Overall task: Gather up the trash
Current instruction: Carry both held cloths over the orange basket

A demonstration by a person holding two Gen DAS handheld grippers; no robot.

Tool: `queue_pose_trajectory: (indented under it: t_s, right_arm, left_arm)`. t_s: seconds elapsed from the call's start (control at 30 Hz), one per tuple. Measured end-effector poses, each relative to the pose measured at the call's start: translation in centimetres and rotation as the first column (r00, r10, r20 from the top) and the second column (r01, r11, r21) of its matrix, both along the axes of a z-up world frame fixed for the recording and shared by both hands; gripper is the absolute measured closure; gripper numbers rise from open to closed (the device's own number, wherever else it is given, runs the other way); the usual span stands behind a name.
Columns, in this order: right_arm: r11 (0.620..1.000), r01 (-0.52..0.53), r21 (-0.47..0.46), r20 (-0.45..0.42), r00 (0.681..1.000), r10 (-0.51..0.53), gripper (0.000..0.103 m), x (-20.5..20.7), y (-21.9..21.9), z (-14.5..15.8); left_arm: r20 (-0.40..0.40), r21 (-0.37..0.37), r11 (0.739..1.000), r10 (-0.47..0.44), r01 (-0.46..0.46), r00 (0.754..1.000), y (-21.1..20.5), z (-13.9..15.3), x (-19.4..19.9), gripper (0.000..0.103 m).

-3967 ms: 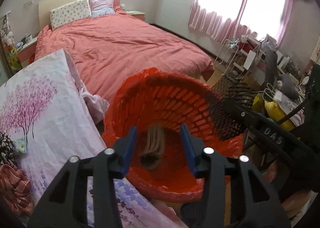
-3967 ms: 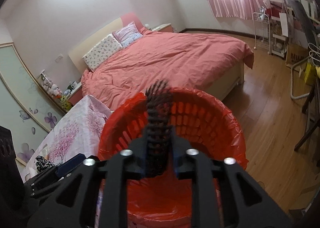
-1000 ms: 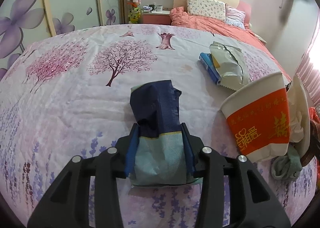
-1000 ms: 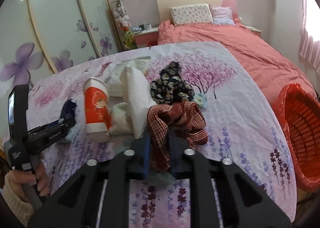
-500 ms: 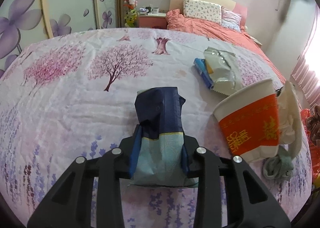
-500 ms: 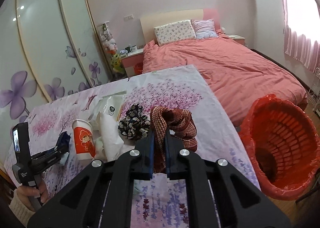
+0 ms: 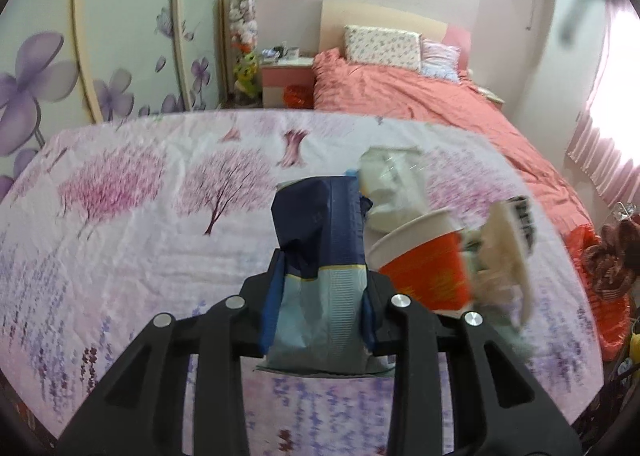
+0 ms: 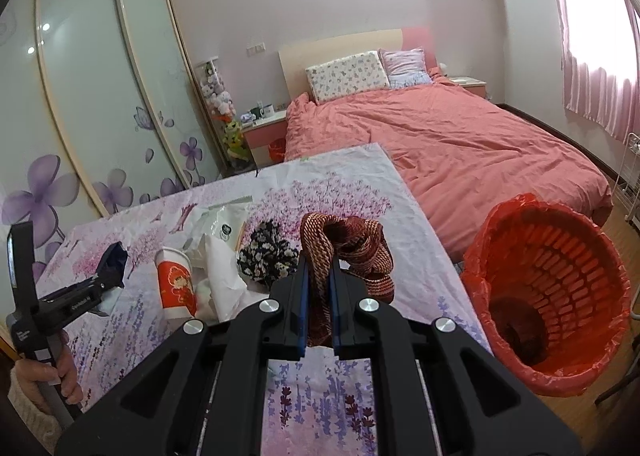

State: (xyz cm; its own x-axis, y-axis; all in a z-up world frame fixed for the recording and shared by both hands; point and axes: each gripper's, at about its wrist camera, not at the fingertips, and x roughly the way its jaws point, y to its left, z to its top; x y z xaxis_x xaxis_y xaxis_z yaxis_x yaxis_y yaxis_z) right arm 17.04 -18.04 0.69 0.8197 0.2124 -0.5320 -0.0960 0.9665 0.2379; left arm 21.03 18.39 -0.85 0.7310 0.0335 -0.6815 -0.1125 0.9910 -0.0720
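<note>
My left gripper (image 7: 322, 288) is shut on a crumpled dark-blue and pale-blue packet (image 7: 320, 224), held a little above the floral tablecloth (image 7: 120, 236). From the right wrist view the left gripper (image 8: 110, 276) shows at the left with the packet (image 8: 114, 256) in its jaws, a hand on its handle. My right gripper (image 8: 319, 296) is shut on a red-brown woven cloth (image 8: 352, 244), which hangs in folds over the table's right side. A red basket lined with a red bag (image 8: 552, 288) stands on the floor to the right, below the table edge.
On the table stand a red and white paper cup (image 8: 174, 284), a white bag (image 8: 222, 268) and a black flowered cloth (image 8: 268, 252). The cup (image 7: 424, 268) is right beside the left gripper. A pink bed (image 8: 460, 144) lies beyond; wardrobe doors (image 8: 100, 96) at left.
The left gripper has risen with the blue packet, lifting it off the tablecloth. The right gripper has carried the woven cloth up and rightward; the red basket now looms larger.
</note>
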Motion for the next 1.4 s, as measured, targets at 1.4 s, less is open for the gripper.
queue_pose_trajectory:
  t_s: [1.4]
  right_arm:
    - [0.967, 0.239, 0.092, 0.071, 0.967, -0.246, 0.094, -4.5, -13.8, -0.1]
  left_arm:
    - [0.114, -0.036, 0.85, -0.519, 0.526, 0.847, -28.5, 6.2, -2.3, 0.07]
